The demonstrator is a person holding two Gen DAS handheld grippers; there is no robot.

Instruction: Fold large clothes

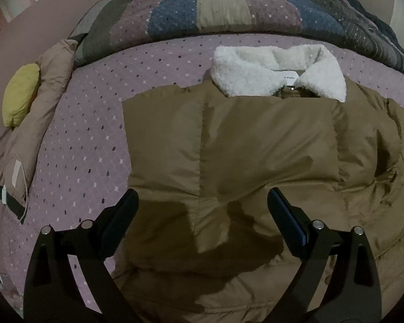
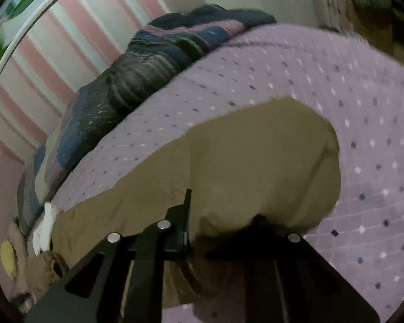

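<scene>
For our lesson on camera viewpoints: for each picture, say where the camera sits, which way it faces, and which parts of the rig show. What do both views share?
Left wrist: sits on the left gripper, looking steeply down over the brown jacket; both fingers show, spread.
Right wrist: on the right gripper, facing along the jacket sleeve; fingers shut on sleeve fabric.
Shared: jacket, lilac bedspread, patchwork quilt.
</scene>
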